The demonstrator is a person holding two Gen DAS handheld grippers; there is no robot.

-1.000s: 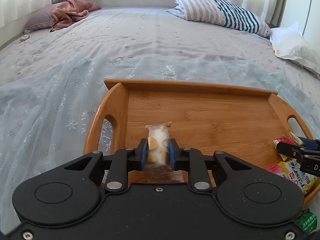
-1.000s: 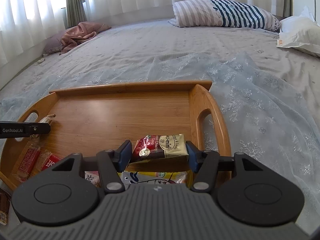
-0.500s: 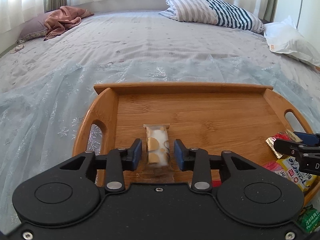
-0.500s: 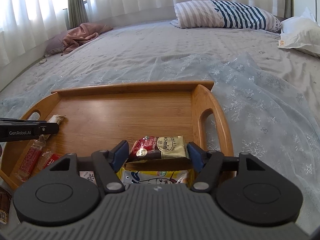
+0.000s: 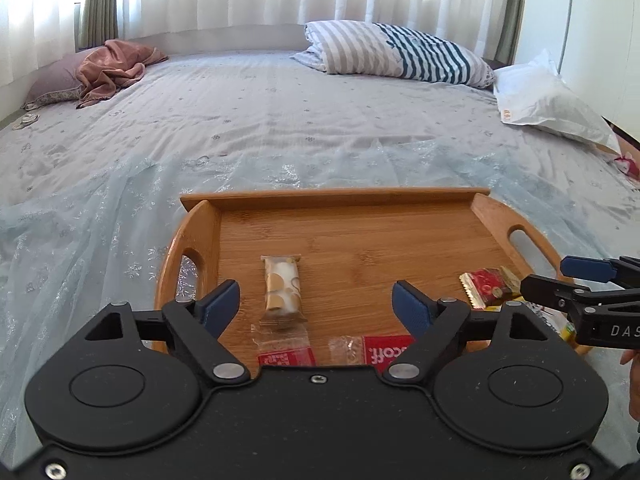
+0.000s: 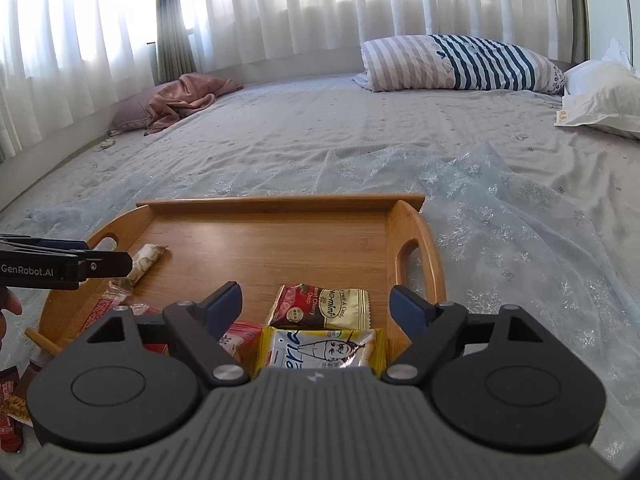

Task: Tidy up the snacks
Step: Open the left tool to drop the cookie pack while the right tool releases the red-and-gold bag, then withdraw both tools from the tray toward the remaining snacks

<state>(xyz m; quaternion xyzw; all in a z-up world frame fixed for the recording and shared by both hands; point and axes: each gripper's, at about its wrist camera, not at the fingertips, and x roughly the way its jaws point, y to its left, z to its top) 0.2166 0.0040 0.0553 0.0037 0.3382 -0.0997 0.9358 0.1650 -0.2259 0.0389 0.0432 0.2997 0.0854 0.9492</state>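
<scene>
A wooden tray (image 5: 360, 240) with cut-out handles lies on the bed; it also shows in the right wrist view (image 6: 280, 236). A clear-wrapped snack with gold dots (image 5: 281, 286) lies on its left part, in front of my open, empty left gripper (image 5: 316, 306). A red and gold cherry drop packet (image 6: 322, 306) lies on the tray's right part, in front of my open, empty right gripper (image 6: 318, 306). A yellow packet (image 6: 320, 350) lies just below it. Red packets (image 5: 386, 350) lie at the tray's near edge.
The tray rests on a pale blue sheer cloth (image 5: 80, 240) over a grey bedsheet. A striped pillow (image 5: 400, 52), a white bag (image 5: 548, 104) and a pink blanket (image 5: 116, 68) lie far back. More snack packets (image 6: 12, 404) lie off the tray at the near left.
Both grippers have opened wide and drawn back and up. The left let go of the gold-dotted snack, the right let go of the cherry drop packet; both now lie on the tray.
</scene>
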